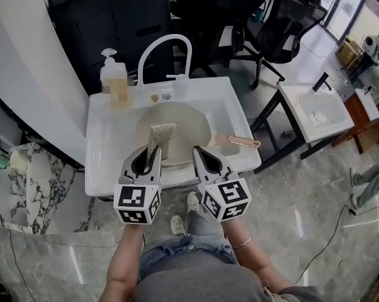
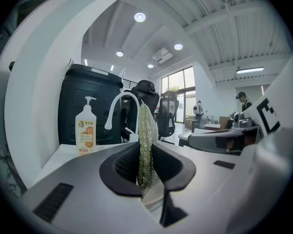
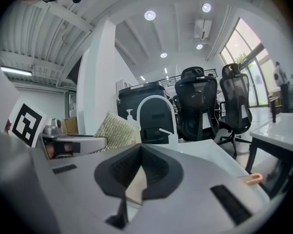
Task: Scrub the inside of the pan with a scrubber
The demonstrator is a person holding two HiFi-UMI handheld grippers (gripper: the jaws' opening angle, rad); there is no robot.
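My left gripper (image 1: 150, 160), clamped on the lower edge of the seemingly soft, light mesh scrubber (image 1: 161, 137), held it over the pan (image 1: 192, 126) in the sink (image 1: 102, 162); my right gripper (image 1: 206, 157) was closed and empty.

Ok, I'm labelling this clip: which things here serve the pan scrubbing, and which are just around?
In use: yellow-green mesh scrubber in the left gripper; round beige pan with copper handle, in the white sink.
Just around: pale pump soap bottle; white arched tap; black office chairs.
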